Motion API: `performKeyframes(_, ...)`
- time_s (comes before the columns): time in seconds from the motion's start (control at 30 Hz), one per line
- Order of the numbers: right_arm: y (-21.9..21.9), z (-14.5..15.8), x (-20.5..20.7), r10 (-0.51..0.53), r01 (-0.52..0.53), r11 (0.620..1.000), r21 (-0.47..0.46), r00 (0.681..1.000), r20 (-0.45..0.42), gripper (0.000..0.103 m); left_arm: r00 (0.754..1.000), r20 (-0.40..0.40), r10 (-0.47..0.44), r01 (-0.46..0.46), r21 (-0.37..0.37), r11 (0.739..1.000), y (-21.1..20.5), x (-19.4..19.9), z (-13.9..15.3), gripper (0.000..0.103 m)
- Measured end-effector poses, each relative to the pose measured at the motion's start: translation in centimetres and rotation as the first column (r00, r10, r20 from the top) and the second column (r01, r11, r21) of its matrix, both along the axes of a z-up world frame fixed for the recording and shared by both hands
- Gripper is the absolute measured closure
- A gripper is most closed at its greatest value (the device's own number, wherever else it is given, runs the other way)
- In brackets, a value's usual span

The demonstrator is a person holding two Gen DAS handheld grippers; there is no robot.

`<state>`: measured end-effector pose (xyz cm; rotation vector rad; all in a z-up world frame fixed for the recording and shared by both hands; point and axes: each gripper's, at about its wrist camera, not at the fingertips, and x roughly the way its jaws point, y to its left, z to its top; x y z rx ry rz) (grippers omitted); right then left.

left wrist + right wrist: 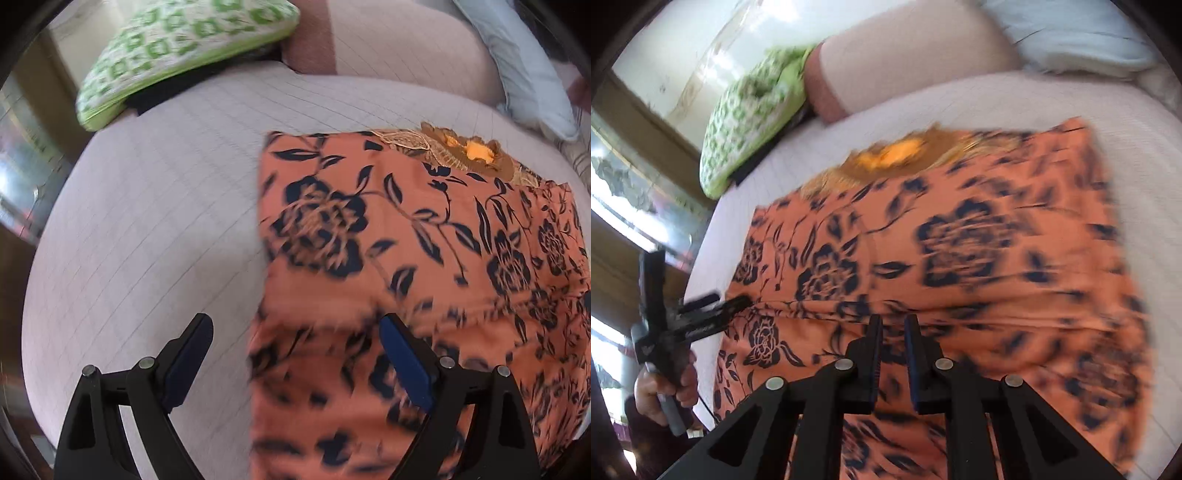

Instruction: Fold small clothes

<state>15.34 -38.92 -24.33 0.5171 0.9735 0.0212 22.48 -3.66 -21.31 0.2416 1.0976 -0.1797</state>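
From the left wrist: left gripper (295,332) spread wide, nothing between the blue-padded fingers (404,365), poised over the left edge of an orange garment with dark floral print (424,258). Garment spread flat on the pale checked bedsheet (155,229), occupying the right half of the view, with an embroidered gold and brown neckline (469,151) at its far end. Right finger over the cloth, left finger over bare sheet. Green and white patterned cushion (177,48) at the far left of the bed, a pinkish pillow (399,40) beside it, a light blue pillow (528,62) at the far right. From the right wrist: right gripper (893,328) narrowed to a slim gap, fingers nearly together, pointed at a crease across the garment (960,258); cannot tell whether any cloth is pinched, as the view is blurred by motion. Neckline (897,155) again at the far end. Left gripper (720,301) visible at the left edge of the garment, fingers apart near the crease, carried by the person's hand (665,391). Green cushion (753,118) and pinkish pillow (905,62) beyond, bedsheet (1071,99) all around.
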Motion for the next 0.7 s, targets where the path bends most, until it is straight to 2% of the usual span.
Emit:
performKeyframes(0.13, -3.2, 1.4, -5.4, -0.108, 0.107, 0.994, 0.02, 0.993, 0.043, 0.089, 0.998, 0.018, 0.056, -0.056, -0.025, 0.998, 3.6, -4.2, 0.5, 0.011)
performKeyframes(0.33, -6.2, 1.9, -12.1, -0.194, 0.194, 0.98, 0.048, 0.981, 0.001, 0.088, 0.991, -0.027, 0.128, -0.13, -0.095, 0.987, 7.6, -9.7, -0.6, 0.011)
performKeyframes(0.4, -6.3, 1.8, -13.9, -0.177, 0.178, 0.983, 0.05, 0.984, -0.022, 0.082, 0.992, -0.013, 0.127, -0.128, -0.109, 0.986, 8.3, -11.1, -0.3, 0.011)
performKeyframes(0.5, -5.7, 1.3, -16.0, -0.149, 0.153, 0.986, 0.066, 0.987, -0.068, 0.066, 0.995, 0.012, 0.103, -0.101, -0.093, 0.99, 8.8, -14.4, 0.1, 0.011)
performKeyframes(0.53, -5.6, 1.0, -16.7, -0.149, 0.155, 0.986, 0.061, 0.985, -0.088, 0.051, 0.995, 0.013, 0.099, -0.097, -0.086, 0.992, 8.9, -15.1, 0.0, 0.011)
performKeyframes(0.57, -5.6, 0.9, -17.6, -0.156, 0.162, 0.985, 0.059, 0.983, -0.095, 0.04, 0.996, 0.004, 0.093, -0.092, -0.084, 0.992, 9.1, -15.9, -0.1, 0.011)
performKeyframes(0.7, -5.9, 0.0, -20.4, -0.202, 0.211, 0.976, 0.052, 0.969, -0.144, 0.039, 0.993, -0.073, 0.095, -0.103, -0.107, 0.989, 10.5, -18.0, -1.2, 0.011)
